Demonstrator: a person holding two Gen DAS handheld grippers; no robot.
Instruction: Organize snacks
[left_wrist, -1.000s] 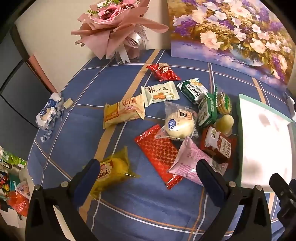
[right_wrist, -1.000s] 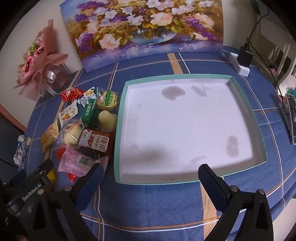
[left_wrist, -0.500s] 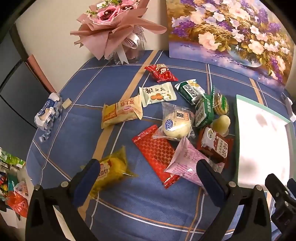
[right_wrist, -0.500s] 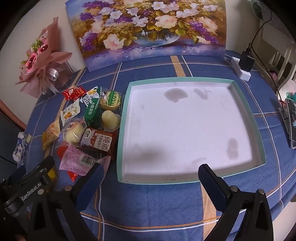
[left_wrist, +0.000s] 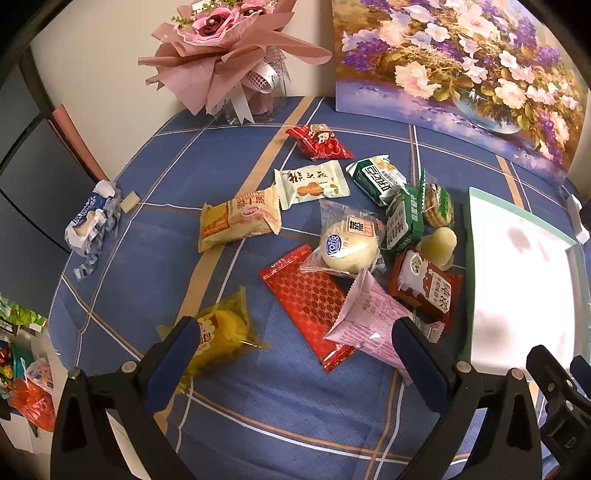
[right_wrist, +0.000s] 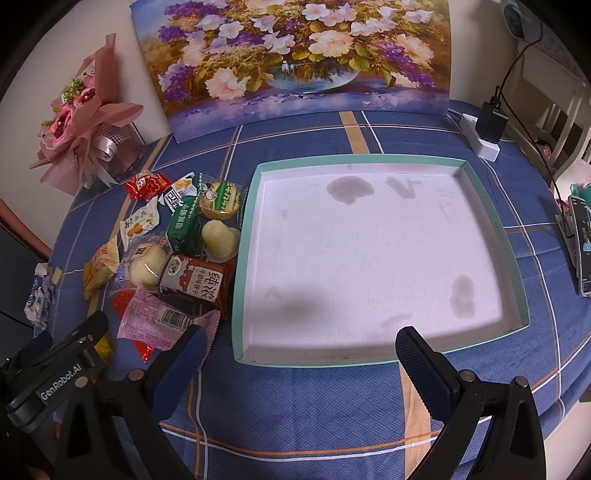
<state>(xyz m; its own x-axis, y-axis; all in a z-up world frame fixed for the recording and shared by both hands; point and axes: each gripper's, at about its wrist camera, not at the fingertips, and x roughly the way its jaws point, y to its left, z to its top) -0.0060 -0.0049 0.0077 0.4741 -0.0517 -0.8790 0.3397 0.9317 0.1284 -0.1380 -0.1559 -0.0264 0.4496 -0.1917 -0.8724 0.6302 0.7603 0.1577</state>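
Note:
Several wrapped snacks lie on the blue checked tablecloth (left_wrist: 155, 184): a pink packet (left_wrist: 373, 325), a red patterned packet (left_wrist: 306, 299), a yellow packet (left_wrist: 225, 332), a round bun (left_wrist: 349, 245) and a brown milk-biscuit packet (left_wrist: 428, 288). A shallow teal-rimmed white tray (right_wrist: 369, 254) lies to their right, holding nothing; its edge shows in the left wrist view (left_wrist: 467, 258). My left gripper (left_wrist: 295, 354) is open and empty just short of the pink and yellow packets. My right gripper (right_wrist: 299, 354) is open and empty over the tray's near rim.
A pink bouquet (left_wrist: 225, 55) and a flower painting (right_wrist: 295, 55) stand at the back. A crumpled blue-white wrapper (left_wrist: 92, 225) lies at the left table edge. A white power strip with a charger (right_wrist: 484, 133) and a phone (right_wrist: 581, 251) sit at the right.
The left gripper has shifted slightly right and closer over the snacks. The right gripper's view has shifted a little, with the tray and snacks sliding slightly right. Both stay open and empty.

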